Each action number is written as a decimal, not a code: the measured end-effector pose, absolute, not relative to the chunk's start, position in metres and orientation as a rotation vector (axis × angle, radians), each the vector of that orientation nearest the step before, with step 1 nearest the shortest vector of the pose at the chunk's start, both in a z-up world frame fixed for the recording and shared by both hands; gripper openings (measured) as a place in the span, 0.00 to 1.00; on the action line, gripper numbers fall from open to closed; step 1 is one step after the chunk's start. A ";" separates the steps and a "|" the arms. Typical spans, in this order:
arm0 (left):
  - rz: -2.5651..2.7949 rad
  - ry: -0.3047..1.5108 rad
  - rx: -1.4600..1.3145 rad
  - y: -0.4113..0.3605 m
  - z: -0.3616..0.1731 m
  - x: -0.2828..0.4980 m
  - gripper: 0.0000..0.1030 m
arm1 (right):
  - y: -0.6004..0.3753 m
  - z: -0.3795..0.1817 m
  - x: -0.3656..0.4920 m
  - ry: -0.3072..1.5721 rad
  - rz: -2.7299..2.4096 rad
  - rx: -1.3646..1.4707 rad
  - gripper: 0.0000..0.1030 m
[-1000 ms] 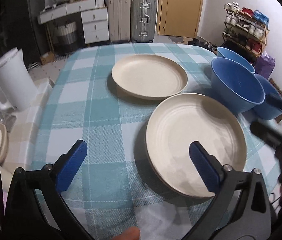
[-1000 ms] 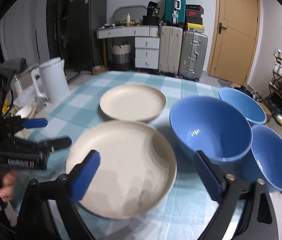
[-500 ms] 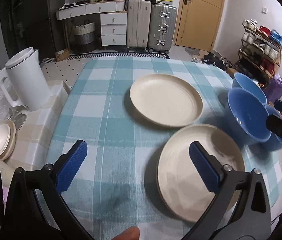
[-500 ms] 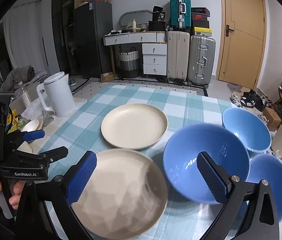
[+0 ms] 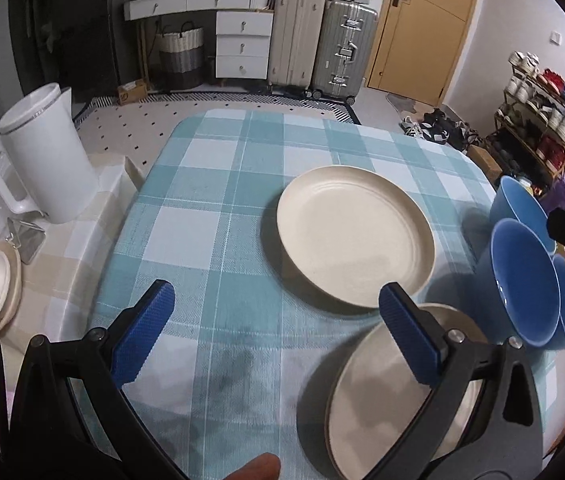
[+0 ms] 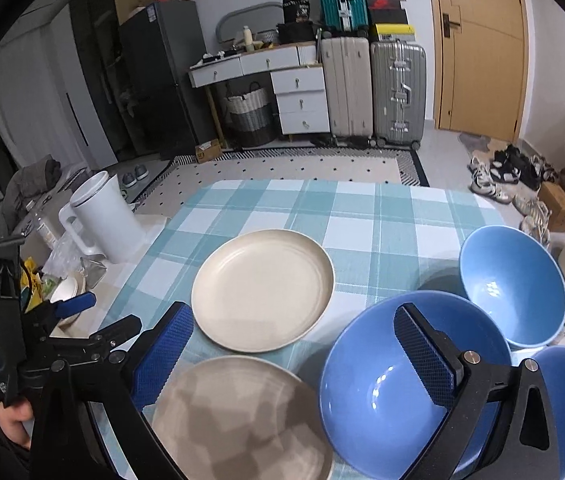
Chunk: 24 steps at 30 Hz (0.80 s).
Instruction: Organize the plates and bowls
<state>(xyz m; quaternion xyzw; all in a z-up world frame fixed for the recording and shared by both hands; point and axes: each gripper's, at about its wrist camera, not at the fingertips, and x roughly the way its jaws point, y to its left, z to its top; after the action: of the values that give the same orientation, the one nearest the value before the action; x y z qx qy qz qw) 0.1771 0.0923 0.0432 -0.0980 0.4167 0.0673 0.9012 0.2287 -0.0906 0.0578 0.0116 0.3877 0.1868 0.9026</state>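
Left gripper (image 5: 272, 334) jaws spread wide — nothing held, above checked tablecloth (image 5: 210, 216), right gripper (image 6: 292, 354) equally wide, empty, over near plate (image 6: 238, 416) and nearest blue bowl (image 6: 382, 392) — far plate (image 6: 262, 290) mid-table, two more bowls (image 6: 510, 284) at right.

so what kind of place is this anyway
Most likely a lived-in home, a combined dining and storage room: a table with a checked cloth, suitcases against the wall by a door, and a shoe rack.
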 end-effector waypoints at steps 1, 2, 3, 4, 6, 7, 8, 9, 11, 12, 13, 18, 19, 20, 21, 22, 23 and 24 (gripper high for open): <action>0.139 0.865 -0.210 0.095 0.041 0.181 0.99 | -0.089 0.057 0.235 0.810 0.384 0.025 0.99; 0.142 0.868 -0.213 0.097 0.040 0.185 0.99 | -0.088 0.056 0.240 0.819 0.385 0.023 0.99; 0.147 0.872 -0.212 0.099 0.039 0.189 0.99 | -0.085 0.054 0.245 0.832 0.386 0.020 0.99; 0.150 0.876 -0.213 0.102 0.036 0.193 0.99 | -0.082 0.054 0.251 0.843 0.389 0.016 0.99; 0.154 0.888 -0.218 0.106 0.032 0.200 0.99 | -0.076 0.052 0.260 0.862 0.393 0.001 0.99; 0.157 0.894 -0.223 0.108 0.030 0.204 0.99 | -0.073 0.051 0.265 0.871 0.397 -0.007 0.99; 0.157 0.900 -0.229 0.110 0.028 0.207 0.99 | -0.070 0.050 0.272 0.888 0.401 -0.016 0.99; 0.157 0.905 -0.234 0.111 0.026 0.211 0.99 | -0.068 0.049 0.276 0.897 0.400 -0.021 0.99; 0.163 0.920 -0.241 0.114 0.020 0.220 0.99 | -0.063 0.046 0.285 0.914 0.403 -0.036 0.99; 0.171 0.930 -0.246 0.115 0.017 0.225 0.99 | -0.062 0.044 0.288 0.926 0.400 -0.044 0.99; 0.174 0.936 -0.248 0.116 0.014 0.229 0.99 | -0.060 0.042 0.294 0.939 0.395 -0.052 0.99; 0.191 0.971 -0.240 0.117 -0.003 0.249 0.99 | -0.058 0.029 0.316 0.984 0.384 -0.073 0.99; 0.193 0.978 -0.241 0.118 -0.006 0.253 0.99 | -0.057 0.027 0.321 0.987 0.383 -0.082 0.99; 0.192 0.985 -0.243 0.119 -0.010 0.256 0.99 | -0.057 0.025 0.324 0.989 0.380 -0.088 0.99; 0.192 0.992 -0.249 0.120 -0.013 0.260 0.99 | -0.057 0.023 0.329 0.997 0.375 -0.091 0.99; 0.193 0.997 -0.253 0.121 -0.016 0.262 0.99 | -0.057 0.020 0.333 1.006 0.374 -0.093 0.99; 0.194 1.002 -0.259 0.123 -0.019 0.265 0.99 | -0.057 0.017 0.337 1.016 0.372 -0.096 0.99; 0.199 1.009 -0.261 0.125 -0.022 0.267 0.99 | -0.056 0.015 0.341 1.023 0.371 -0.099 0.99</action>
<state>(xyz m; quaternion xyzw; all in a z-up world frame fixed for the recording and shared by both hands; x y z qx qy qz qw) 0.2675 0.1245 -0.0223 -0.1245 0.4811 0.0951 0.8625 0.3406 -0.0559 0.0150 -0.0469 0.4865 0.1764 0.8544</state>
